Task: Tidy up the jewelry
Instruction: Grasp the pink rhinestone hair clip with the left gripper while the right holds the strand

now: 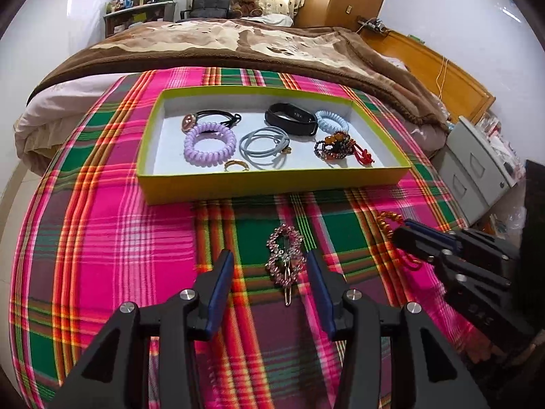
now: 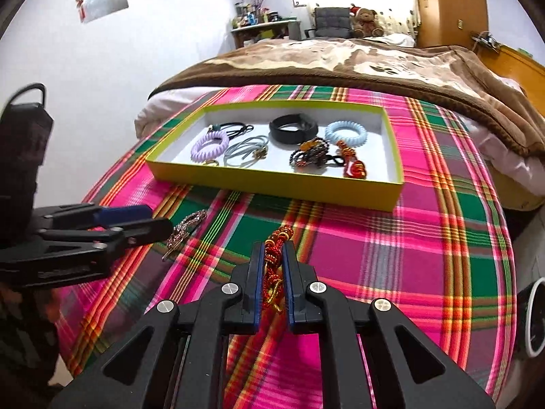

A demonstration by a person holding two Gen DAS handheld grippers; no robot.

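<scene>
A yellow-green tray [image 1: 272, 184] [image 2: 272, 184] on the plaid cloth holds several pieces: a lilac coil band [image 1: 209, 141], grey ties [image 1: 262, 145], a black wristband [image 1: 291, 117], a blue coil band [image 1: 332, 121] and dark beads [image 1: 332, 145]. A pink crystal hair clip [image 1: 285, 259] [image 2: 185, 230] lies on the cloth between the fingers of my open left gripper [image 1: 270, 259]. My right gripper [image 2: 272, 252] is shut on a red and gold beaded bracelet [image 2: 276, 255] just above the cloth, right of the clip.
The plaid cloth [image 1: 102, 238] covers the bed's near end; a brown blanket [image 1: 238, 44] lies behind the tray. A grey drawer unit [image 1: 477, 170] stands at the right. A black bag [image 2: 20, 136] stands at the left.
</scene>
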